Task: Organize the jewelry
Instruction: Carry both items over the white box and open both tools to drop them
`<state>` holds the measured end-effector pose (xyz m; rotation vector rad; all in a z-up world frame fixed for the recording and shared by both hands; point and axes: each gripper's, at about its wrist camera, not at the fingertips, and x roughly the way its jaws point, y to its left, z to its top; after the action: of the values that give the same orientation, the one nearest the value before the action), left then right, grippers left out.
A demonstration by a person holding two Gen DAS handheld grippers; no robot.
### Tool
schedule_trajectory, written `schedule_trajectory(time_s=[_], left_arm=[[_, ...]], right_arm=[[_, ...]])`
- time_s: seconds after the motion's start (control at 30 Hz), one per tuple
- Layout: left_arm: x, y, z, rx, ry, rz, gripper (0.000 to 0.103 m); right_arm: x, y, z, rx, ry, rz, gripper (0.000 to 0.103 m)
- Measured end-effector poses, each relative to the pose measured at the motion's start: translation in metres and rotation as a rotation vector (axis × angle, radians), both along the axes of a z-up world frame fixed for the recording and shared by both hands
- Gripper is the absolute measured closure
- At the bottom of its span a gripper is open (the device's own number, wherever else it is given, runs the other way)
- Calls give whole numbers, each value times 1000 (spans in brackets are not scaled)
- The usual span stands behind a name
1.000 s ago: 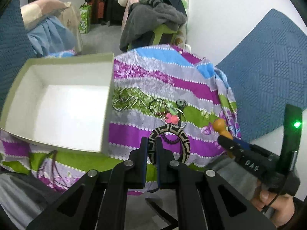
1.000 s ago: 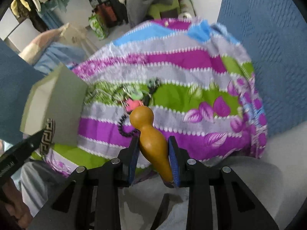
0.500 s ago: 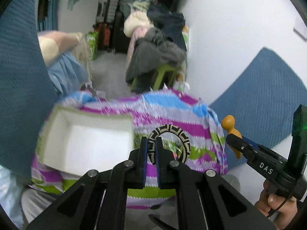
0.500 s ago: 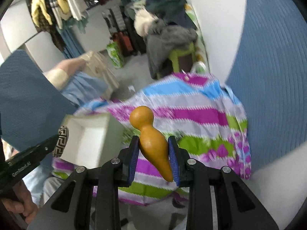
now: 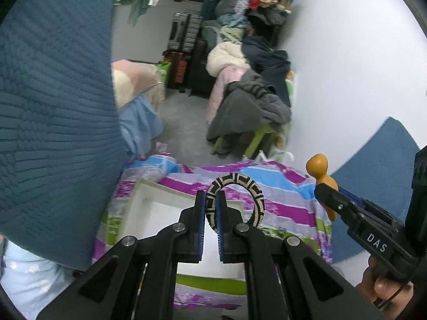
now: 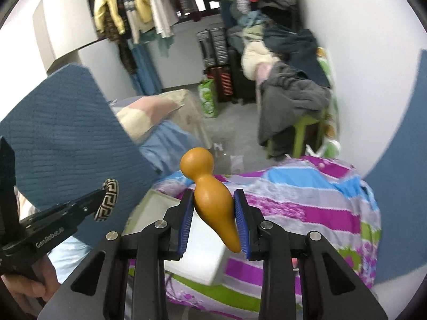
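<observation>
My left gripper (image 5: 210, 208) is shut on a black-and-cream patterned bangle (image 5: 252, 192) and holds it high above the open white box (image 5: 160, 213). The bangle also shows in the right wrist view (image 6: 108, 200). My right gripper (image 6: 213, 213) is shut on an orange gourd-shaped wooden piece (image 6: 210, 194), also raised above the box (image 6: 200, 261). The gourd piece shows at the right of the left wrist view (image 5: 320, 170). The rest of the jewelry is hidden behind the grippers.
The box sits on a striped purple, green and blue cloth (image 5: 280, 205) over a small table. Blue quilted panels (image 5: 48, 106) stand at left and right. Behind lie a grey floor, a chair piled with clothes (image 5: 248, 106), suitcases and hanging garments.
Both grippers have risen and pulled back from the cloth, each still holding its item. The table and box now look smaller and lower in view; the loose jewelry is out of sight.
</observation>
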<state>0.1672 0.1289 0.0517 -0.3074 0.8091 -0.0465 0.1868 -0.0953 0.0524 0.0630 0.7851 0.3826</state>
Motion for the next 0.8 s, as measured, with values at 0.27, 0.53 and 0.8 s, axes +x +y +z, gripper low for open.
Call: schedule_trajectory(time_s=[0.27,0.53,0.8], left_arm=[[17,51,-58,34,106,39,97],[39,72,-147,31,259,7,97],[57,85,-214,23,366,-10,97]], right_arm=[[24,64,-58,-45,106,93,76],[39,98,-134,-114,264,133,76],[50,120,-186,-174,368,152,76]])
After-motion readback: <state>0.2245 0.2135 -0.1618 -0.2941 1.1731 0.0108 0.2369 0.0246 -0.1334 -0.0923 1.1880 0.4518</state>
